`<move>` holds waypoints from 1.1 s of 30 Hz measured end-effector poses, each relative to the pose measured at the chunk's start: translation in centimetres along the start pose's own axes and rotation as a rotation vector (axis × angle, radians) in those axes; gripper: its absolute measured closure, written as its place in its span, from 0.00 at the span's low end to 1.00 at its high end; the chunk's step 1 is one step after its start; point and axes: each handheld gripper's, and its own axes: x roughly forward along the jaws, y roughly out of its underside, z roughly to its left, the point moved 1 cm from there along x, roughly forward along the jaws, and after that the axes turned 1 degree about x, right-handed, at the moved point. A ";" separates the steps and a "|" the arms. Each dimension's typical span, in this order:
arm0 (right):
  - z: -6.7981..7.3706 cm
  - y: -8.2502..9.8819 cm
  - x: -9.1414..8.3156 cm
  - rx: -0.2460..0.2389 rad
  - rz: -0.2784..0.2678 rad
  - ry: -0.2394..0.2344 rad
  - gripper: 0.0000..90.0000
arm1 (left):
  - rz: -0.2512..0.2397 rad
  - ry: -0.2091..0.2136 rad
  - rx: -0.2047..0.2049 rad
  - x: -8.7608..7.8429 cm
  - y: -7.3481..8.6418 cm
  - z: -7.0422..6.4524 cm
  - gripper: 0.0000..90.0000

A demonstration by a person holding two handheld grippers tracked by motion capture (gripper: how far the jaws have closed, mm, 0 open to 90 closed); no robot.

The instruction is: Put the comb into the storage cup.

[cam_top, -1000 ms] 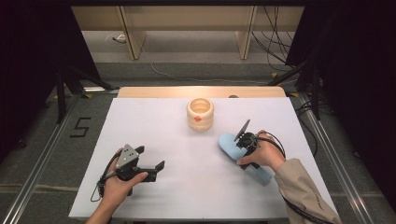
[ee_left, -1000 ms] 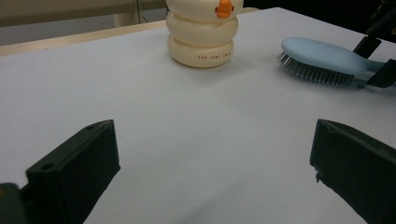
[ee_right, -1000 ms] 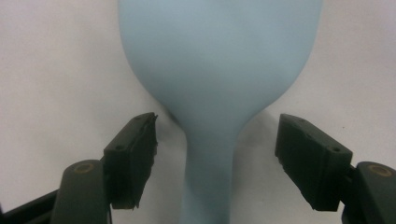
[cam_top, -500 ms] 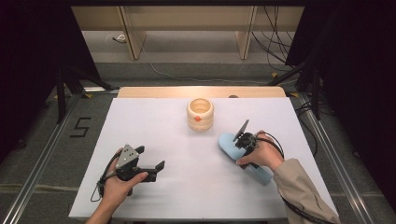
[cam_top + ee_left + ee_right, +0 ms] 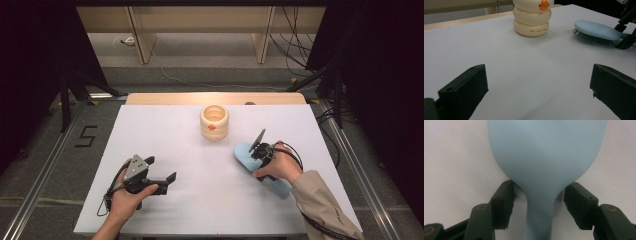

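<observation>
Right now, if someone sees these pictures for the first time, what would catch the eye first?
Probably the pale blue plastic hairbrush lying bristles down at the right of the white table, with the right tongs open around its neck. Next, the cream ribbed cup with an orange beak stands at the far middle, while the left tongs wait open near the front.

A pale blue hairbrush [image 5: 245,154] lies bristles down on the right side of the white table [image 5: 165,130], its head toward the middle and its narrow handle [image 5: 541,217] running back between two black jaws. A cream ringed pot [image 5: 214,122] with an orange knob stands upright near the far edge, apart from the brush
</observation>
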 end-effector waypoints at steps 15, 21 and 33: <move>0.0 0.0 0.0 0.027 0.003 -0.021 0.56 | 0.001 0.001 -0.001 0.0 0.0 0.0 0.01; 0.1 -0.1 0.0 0.037 0.005 -0.030 0.60 | 0.001 0.001 -0.001 0.0 0.0 0.0 0.01; 0.1 0.0 -0.1 0.054 0.007 -0.029 0.71 | 0.002 0.003 0.000 0.1 0.0 0.0 0.01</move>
